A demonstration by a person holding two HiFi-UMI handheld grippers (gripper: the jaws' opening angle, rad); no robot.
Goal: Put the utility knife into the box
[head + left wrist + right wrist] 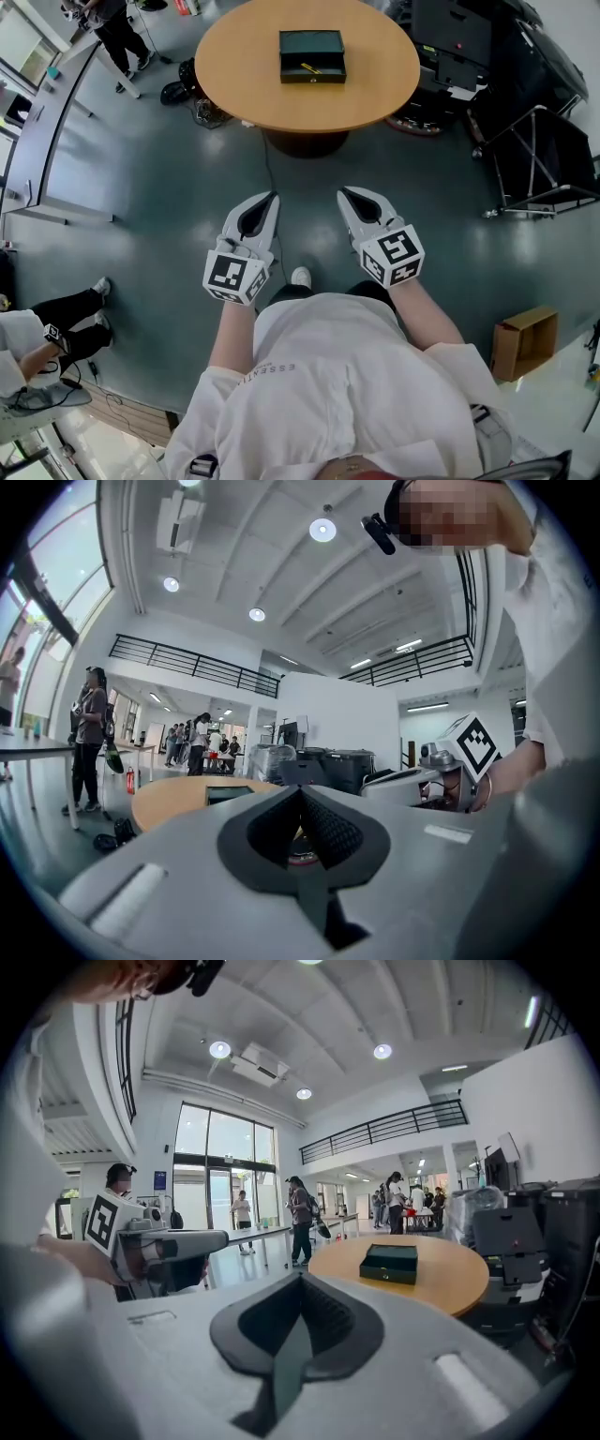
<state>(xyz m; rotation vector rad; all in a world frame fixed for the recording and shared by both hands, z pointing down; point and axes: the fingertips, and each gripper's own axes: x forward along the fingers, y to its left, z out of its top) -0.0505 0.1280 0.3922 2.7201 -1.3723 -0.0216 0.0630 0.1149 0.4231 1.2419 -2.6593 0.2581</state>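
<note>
A dark green box [312, 56] stands open in the middle of a round wooden table [234, 66], far ahead of me. A thin yellow-handled thing, apparently the utility knife [310, 67], lies inside it. My left gripper [273, 196] and right gripper [342, 192] hang side by side over the floor, close to my body and well short of the table. Both have their jaws shut with nothing between them. In the right gripper view the box [392, 1264] sits on the table beyond the shut right gripper [300, 1277]. The left gripper view shows the table [178, 799] past the shut left gripper [300, 789].
Dark grey floor lies between me and the table. Black equipment and a metal rack [539, 150] stand at the right, and a cardboard box [525, 342] lies on the floor at the lower right. A long desk [37, 122] runs along the left. People stand in the background.
</note>
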